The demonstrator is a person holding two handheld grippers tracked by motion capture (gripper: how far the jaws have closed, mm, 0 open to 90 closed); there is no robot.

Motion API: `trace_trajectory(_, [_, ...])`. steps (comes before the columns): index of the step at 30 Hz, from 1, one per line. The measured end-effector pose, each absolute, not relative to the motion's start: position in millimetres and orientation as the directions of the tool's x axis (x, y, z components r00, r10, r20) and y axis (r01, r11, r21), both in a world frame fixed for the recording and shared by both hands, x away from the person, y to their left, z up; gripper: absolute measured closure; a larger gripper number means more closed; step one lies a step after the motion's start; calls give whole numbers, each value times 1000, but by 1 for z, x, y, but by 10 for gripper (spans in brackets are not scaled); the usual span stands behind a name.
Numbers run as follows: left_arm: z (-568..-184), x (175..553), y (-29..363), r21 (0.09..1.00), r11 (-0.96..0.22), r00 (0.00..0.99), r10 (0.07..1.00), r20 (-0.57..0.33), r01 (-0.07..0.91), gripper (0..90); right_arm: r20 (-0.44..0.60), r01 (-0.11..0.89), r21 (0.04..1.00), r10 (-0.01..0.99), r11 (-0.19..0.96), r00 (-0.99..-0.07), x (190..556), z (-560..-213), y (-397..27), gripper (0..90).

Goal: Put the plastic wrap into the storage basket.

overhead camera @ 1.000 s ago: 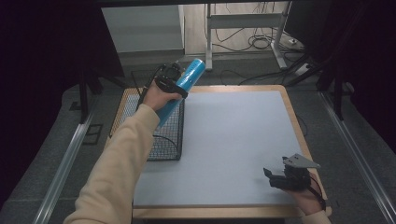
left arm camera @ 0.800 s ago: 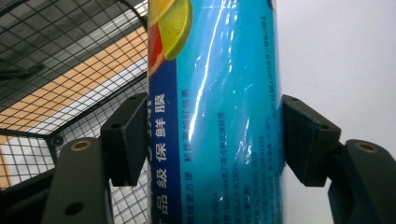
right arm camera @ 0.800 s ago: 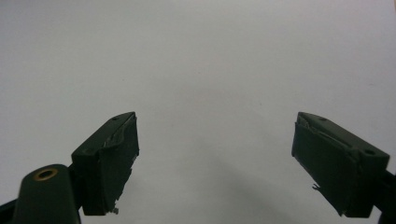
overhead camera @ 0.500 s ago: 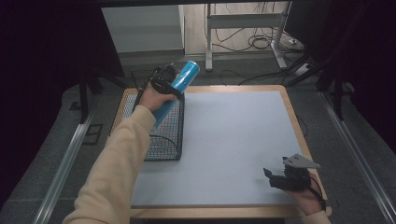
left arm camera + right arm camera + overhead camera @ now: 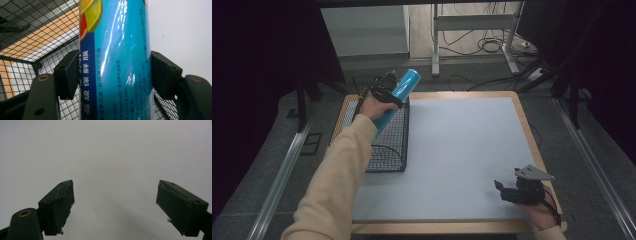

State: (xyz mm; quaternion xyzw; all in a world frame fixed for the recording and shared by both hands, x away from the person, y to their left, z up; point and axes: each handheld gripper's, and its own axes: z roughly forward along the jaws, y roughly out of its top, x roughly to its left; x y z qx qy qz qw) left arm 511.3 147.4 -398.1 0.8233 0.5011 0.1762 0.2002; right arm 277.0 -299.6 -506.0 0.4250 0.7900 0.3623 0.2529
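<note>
**Blue roll held over the wire basket**

The left gripper [image 5: 388, 92] clamps the blue roll [image 5: 398, 97] above the black wire basket [image 5: 388, 150] on the pale grey table [image 5: 462, 150]. The right gripper [image 5: 512, 190] rests with jaws apart. Dark carpet and cables [image 5: 492, 45] lie behind

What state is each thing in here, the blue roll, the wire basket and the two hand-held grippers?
Blue roll of cling film: clamped, tilted, over the basket.
Wire basket: upright on the table's left side, open on top.
Left gripper: shut on the roll.
Right gripper: open, nothing between its jaws, above the white mat.
</note>
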Motion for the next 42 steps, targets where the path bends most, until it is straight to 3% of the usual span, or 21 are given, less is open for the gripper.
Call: trace_trajectory(42, [-430, 517, 145, 380, -453, 423, 891, 165, 806, 311, -98, 483, 790, 855, 378, -510, 276, -505, -300, 152])
